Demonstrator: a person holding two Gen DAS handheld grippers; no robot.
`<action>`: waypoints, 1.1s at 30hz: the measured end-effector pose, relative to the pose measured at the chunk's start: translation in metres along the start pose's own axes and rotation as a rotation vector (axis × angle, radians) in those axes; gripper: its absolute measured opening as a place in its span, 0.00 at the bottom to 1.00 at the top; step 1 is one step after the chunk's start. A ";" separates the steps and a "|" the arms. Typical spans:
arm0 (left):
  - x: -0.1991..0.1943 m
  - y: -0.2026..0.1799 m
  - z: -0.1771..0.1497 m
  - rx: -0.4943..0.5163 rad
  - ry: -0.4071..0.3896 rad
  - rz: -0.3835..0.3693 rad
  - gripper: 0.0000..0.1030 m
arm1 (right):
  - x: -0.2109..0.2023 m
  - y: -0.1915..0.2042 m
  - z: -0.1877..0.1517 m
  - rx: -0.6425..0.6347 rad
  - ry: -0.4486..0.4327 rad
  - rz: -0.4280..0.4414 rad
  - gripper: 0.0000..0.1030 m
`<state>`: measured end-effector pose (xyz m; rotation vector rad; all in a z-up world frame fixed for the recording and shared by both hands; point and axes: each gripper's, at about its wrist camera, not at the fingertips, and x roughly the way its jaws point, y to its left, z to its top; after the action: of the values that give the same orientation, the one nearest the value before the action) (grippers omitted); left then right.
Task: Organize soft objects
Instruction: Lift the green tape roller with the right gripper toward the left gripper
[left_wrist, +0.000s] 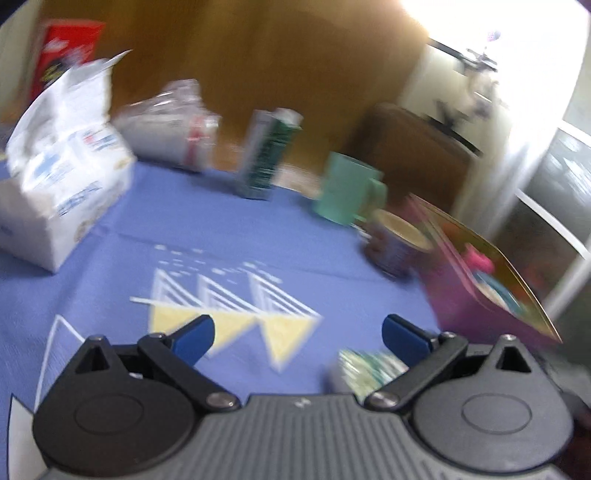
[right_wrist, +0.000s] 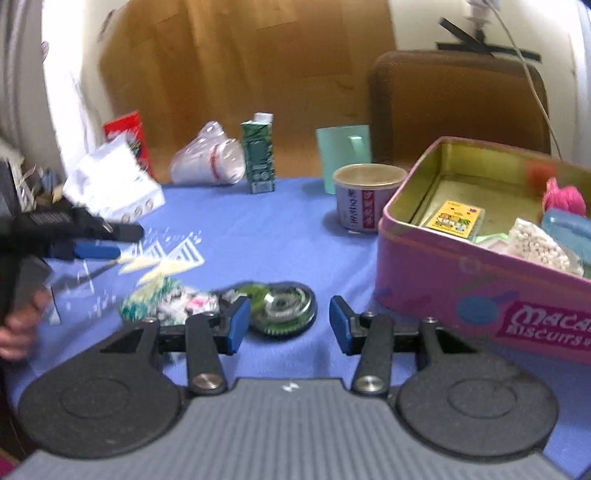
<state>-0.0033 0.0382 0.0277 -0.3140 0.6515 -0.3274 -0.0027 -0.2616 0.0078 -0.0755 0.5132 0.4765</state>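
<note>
A green and white soft packet (right_wrist: 166, 299) lies on the blue cloth (right_wrist: 266, 236), with a round green coil (right_wrist: 284, 306) to its right. My right gripper (right_wrist: 286, 325) is open and empty, just before the coil. My left gripper (left_wrist: 297, 336) is open and empty above the cloth; the packet (left_wrist: 369, 369) lies by its right finger. In the right wrist view the left gripper (right_wrist: 85, 240) hovers at the far left. A pink biscuit tin (right_wrist: 480, 280) at the right holds several small soft items.
At the back stand a white tissue pack (right_wrist: 114, 188), a red box (right_wrist: 127, 133), a clear bag of cups (right_wrist: 210, 155), a green carton (right_wrist: 258, 153), a teal mug (right_wrist: 343, 155) and a paper cup (right_wrist: 365, 195). A brown chair (right_wrist: 458, 107) stands behind the table.
</note>
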 end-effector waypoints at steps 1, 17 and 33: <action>-0.006 -0.007 -0.002 0.034 0.013 -0.011 0.94 | 0.004 0.001 0.000 -0.031 0.004 -0.008 0.59; 0.039 -0.008 -0.004 -0.163 0.212 -0.218 0.87 | 0.040 0.016 0.010 -0.211 0.087 0.047 0.59; 0.005 -0.025 0.014 -0.124 0.158 -0.274 0.94 | -0.014 0.018 -0.031 -0.070 0.033 0.027 0.59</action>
<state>0.0045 0.0163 0.0456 -0.5010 0.7878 -0.5792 -0.0358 -0.2575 -0.0117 -0.1443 0.5299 0.5203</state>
